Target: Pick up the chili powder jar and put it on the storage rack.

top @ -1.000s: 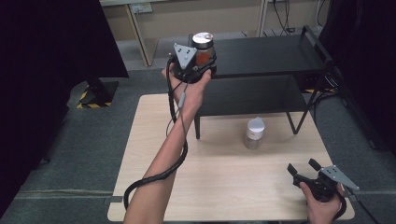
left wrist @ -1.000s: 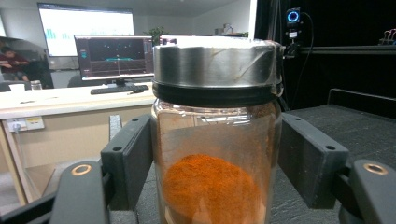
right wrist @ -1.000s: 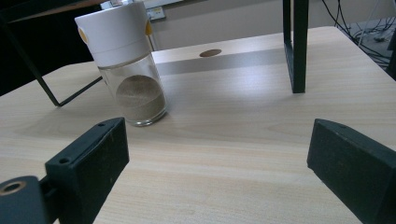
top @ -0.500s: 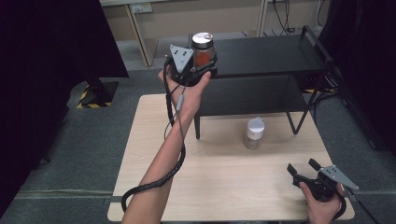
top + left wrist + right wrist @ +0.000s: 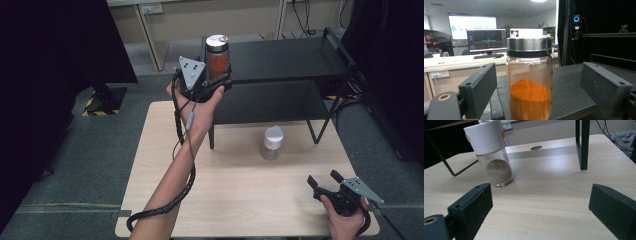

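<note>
Currently: left gripper, jaws apart, just opened; jar of orange powder stands upright between the fingers on the black shelf, a gap on each side, pads not pressing. Right gripper, jaws wide apart, nothing between them, low over the table. White-capped shaker upright ahead of its left finger, apart from it.

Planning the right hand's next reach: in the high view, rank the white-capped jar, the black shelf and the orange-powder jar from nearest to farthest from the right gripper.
1. White-capped jar, on the table, up and left of the right gripper.
2. Black shelf, behind that jar at the table's far edge.
3. Orange-powder jar, on the shelf's top left, between the left gripper's open jaws.
</note>
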